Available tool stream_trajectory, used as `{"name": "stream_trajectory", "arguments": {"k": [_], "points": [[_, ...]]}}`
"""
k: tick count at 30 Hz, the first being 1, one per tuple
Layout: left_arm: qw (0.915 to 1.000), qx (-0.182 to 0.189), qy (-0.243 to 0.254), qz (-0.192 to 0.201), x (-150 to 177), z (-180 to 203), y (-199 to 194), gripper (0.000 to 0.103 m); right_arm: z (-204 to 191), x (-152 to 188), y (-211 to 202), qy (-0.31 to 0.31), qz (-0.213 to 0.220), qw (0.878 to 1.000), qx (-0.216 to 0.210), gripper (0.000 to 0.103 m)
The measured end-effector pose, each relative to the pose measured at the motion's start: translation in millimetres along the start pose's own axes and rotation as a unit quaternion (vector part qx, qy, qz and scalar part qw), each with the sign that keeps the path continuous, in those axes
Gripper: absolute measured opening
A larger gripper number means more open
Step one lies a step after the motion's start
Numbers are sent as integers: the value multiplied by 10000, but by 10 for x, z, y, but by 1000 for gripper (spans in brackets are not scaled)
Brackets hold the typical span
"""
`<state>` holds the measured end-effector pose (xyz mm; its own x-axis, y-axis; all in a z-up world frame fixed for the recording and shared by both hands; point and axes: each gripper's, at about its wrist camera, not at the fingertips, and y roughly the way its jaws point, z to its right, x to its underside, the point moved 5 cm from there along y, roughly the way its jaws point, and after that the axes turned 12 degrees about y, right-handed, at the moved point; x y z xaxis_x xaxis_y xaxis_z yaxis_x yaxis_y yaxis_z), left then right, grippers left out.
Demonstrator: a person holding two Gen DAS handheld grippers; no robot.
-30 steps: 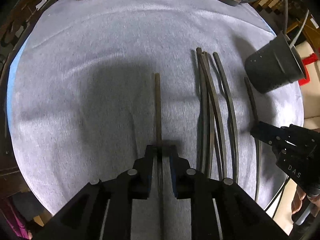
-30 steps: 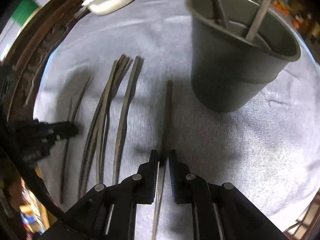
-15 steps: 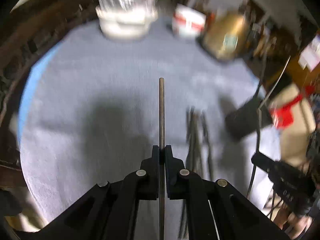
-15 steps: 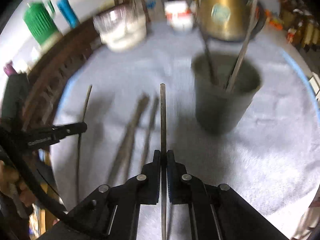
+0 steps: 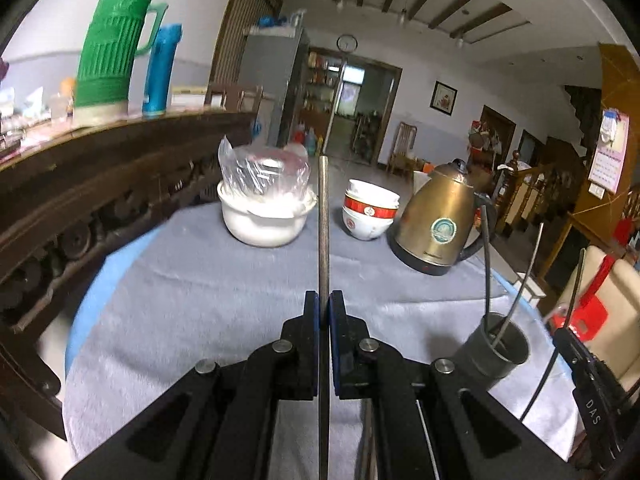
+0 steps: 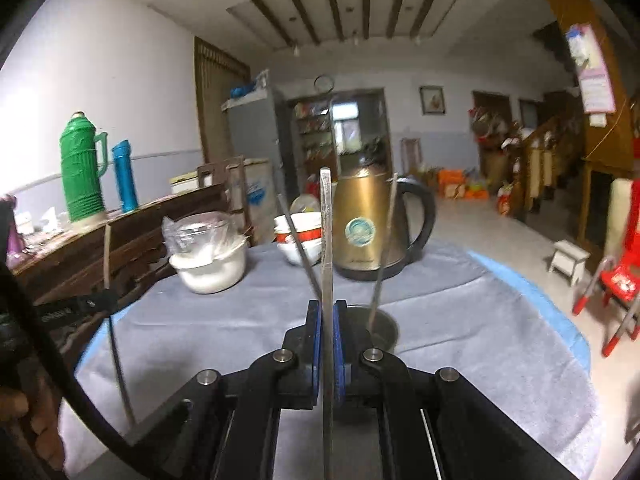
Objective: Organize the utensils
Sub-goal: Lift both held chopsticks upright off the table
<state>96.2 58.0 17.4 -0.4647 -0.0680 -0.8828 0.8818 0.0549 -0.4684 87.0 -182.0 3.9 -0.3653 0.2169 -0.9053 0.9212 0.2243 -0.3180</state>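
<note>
My left gripper (image 5: 324,307) is shut on a dark chopstick (image 5: 323,224) and holds it upright above the grey cloth. My right gripper (image 6: 327,316) is shut on another chopstick (image 6: 326,232), also upright. The dark utensil cup (image 5: 494,344) stands on the table at the right of the left wrist view, with two sticks in it. In the right wrist view the cup (image 6: 380,326) sits just behind my right fingers. The right gripper also shows at the edge of the left wrist view (image 5: 570,338), the left one in the right wrist view (image 6: 94,300).
A white bowl with a plastic bag (image 5: 266,212), stacked red-and-white bowls (image 5: 370,214) and a brass kettle (image 5: 438,224) stand at the table's far side. A carved wooden sideboard (image 5: 80,184) with a green thermos (image 5: 110,48) runs along the left.
Both grippers closed on a chopstick lying on the cloth, lifted it and tilted up, so the views now look across the table into the room.
</note>
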Motion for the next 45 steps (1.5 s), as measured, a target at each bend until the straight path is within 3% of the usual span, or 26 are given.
{"name": "stream_trajectory", "arguments": {"k": [13, 20, 24, 31, 37, 45], "points": [[9998, 15, 189, -74, 357, 18, -216, 5, 62, 151, -279, -285, 107, 9995, 3, 6], [9995, -109, 151, 247, 165, -25, -220, 5, 68, 160, -416, -330, 108, 9994, -4, 6], [9960, -444, 186, 752, 24, -11, -121, 5, 67, 164, -393, -308, 107, 9995, 15, 6], [9920, -764, 285, 963, 246, 1, -34, 5, 58, 178, -410, -321, 133, 9994, 28, 6], [9947, -496, 334, 831, 272, 0, -231, 5, 43, 189, -421, -325, 111, 9994, -29, 6], [9991, 77, 188, 370, 375, -29, -593, 5, 75, 190, -516, -309, 16, 9995, -98, 6]]}}
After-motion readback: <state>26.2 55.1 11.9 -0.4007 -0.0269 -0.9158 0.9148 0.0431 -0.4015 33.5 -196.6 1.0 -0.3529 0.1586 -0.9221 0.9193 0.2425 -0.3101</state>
